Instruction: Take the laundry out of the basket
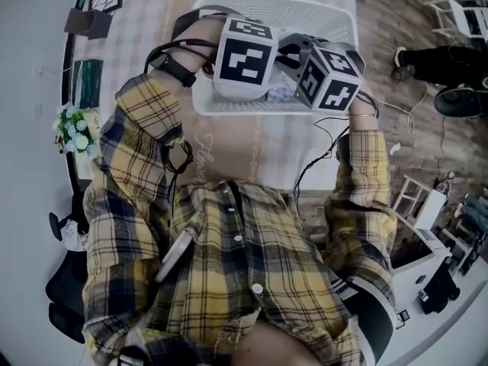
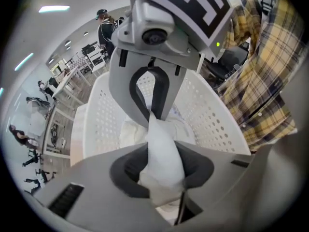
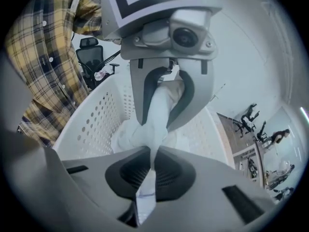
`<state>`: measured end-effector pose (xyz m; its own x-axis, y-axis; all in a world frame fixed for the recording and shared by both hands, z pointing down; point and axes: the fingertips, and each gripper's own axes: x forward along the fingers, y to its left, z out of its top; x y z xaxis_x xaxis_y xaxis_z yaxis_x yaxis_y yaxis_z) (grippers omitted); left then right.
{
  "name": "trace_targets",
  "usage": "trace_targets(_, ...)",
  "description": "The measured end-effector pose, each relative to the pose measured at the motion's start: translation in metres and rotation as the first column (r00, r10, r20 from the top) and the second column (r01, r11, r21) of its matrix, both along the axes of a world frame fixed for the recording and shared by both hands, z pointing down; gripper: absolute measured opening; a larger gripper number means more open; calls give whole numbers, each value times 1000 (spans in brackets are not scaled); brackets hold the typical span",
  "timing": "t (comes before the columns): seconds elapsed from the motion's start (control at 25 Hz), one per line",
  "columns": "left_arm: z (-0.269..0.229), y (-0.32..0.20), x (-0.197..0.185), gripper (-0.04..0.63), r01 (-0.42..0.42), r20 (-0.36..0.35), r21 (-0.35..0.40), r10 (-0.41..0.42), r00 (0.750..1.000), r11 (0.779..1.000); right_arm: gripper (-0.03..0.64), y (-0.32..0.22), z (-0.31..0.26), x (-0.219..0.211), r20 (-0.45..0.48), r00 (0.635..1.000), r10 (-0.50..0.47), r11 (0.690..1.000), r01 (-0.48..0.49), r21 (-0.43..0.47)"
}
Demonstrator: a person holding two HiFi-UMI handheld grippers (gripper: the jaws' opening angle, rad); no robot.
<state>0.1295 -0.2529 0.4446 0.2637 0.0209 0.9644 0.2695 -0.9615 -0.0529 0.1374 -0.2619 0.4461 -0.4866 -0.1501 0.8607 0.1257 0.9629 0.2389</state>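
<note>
White laundry cloth (image 2: 159,139), clamped by left gripper (image 2: 163,175) and right gripper (image 3: 150,170), hangs mid-frame with its tail in the perforated basket (image 2: 212,115); the right jaws' thin pinch could slip if the pulls go uneven.

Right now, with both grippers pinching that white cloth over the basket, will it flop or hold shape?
Probably floppy: the cloth sags bunched between the left gripper and right gripper. Likely light, since small pinches hold it. Its tail may drag on the basket.
</note>
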Motion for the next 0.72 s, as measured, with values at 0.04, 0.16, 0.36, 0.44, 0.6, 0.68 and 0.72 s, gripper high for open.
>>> trace_targets(0.04,-7,2,0,149,5,-14,10,-5,1000,1000,38,2,-8,0,10,1000,13,1000,-13,13)
trace_targets(0.16,-31,10,1,149,21,-58,45,-18,998,999,37,8,-36,1,53,997,49,997,-52,51)
trace_targets(0.36,-72,20,0,149,65,-143,124,-47,989,990,34,15,-83,1,174,978,113,982,-136,128)
trace_targets(0.44,-88,26,-1,149,82,-177,146,-55,983,986,32,19,-101,1,222,966,134,973,-170,153)
trace_targets(0.6,-118,41,-3,149,112,-243,178,-66,968,978,31,31,-137,-1,315,935,161,951,-232,204)
trace_targets(0.68,-134,47,-5,149,131,-272,197,-75,959,971,31,38,-156,-2,363,916,171,938,-264,224)
trace_targets(0.72,-143,49,-7,147,144,-282,215,-80,956,966,31,42,-165,-3,386,906,175,932,-279,231)
